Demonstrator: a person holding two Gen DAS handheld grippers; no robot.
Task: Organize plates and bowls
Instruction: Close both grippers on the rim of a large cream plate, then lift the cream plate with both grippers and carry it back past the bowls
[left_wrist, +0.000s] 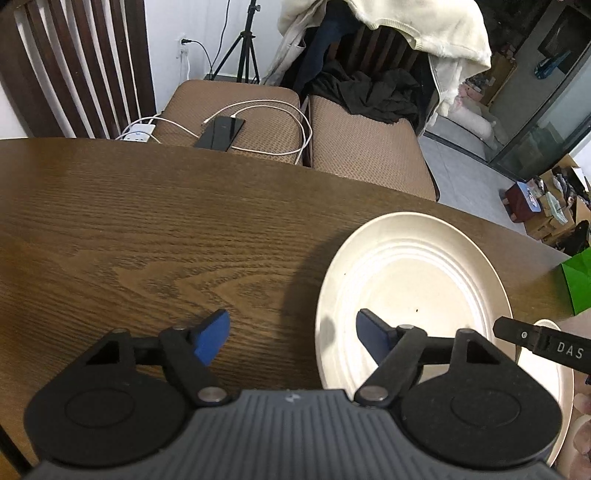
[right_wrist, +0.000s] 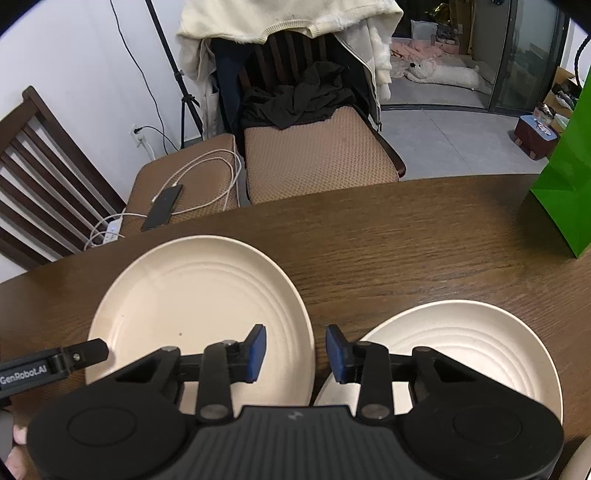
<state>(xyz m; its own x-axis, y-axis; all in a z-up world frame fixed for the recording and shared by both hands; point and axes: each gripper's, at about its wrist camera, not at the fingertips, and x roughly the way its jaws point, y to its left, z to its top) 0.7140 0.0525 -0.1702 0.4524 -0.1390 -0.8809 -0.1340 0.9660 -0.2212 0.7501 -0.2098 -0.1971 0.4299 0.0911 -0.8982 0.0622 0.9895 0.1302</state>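
Two cream ridged plates lie flat on the brown wooden table (right_wrist: 406, 236). The left plate (right_wrist: 199, 306) also shows in the left wrist view (left_wrist: 410, 280). The right plate (right_wrist: 476, 347) lies just beside it, and its edge (left_wrist: 554, 373) shows at the far right of the left wrist view. My right gripper (right_wrist: 295, 354) is open and empty, hovering over the gap between the two plates. My left gripper (left_wrist: 293, 336) is open and empty, above the left plate's left edge. No bowl is in view.
A green paper bag (right_wrist: 565, 177) stands at the table's right side. Beyond the far table edge stand chairs (right_wrist: 317, 158) with clothes, a phone (right_wrist: 162, 206) and cables. The table's left part (left_wrist: 129, 229) is bare wood.
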